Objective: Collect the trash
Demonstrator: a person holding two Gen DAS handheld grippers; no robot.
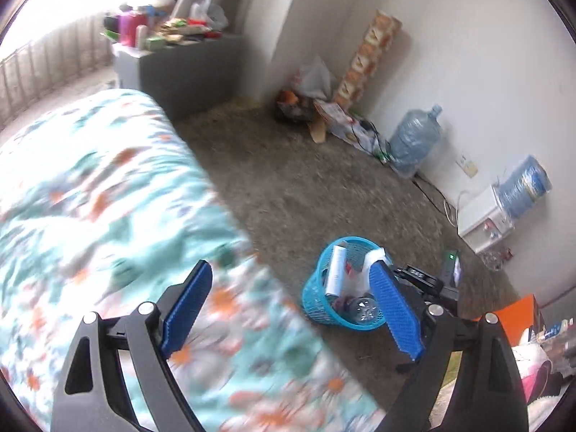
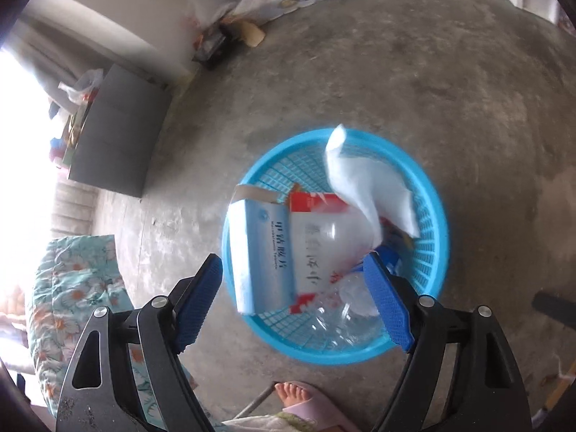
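Drop step, judged from the right wrist view: blue basket (image 2: 428, 194) on the floor (image 2: 396, 72), centre of frame, holding boxes and a bottle. White tissue (image 2: 363, 187) over its upper rim. Right gripper (image 2: 295, 302) wide, empty; hold above the basket until the tissue settles. Left gripper (image 1: 291, 313) wide, empty, lower frame.

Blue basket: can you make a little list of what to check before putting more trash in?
1. Blue basket upright on the floor: ok.
2. White paper fully inside: not ok, it pokes above the rim.
3. Medicine box inside: ok, standing on end.
4. Right tool open and empty, above the basket: ok.
5. Left tool open and empty: ok.
6. More trash on the bed: cannot tell, blurred.
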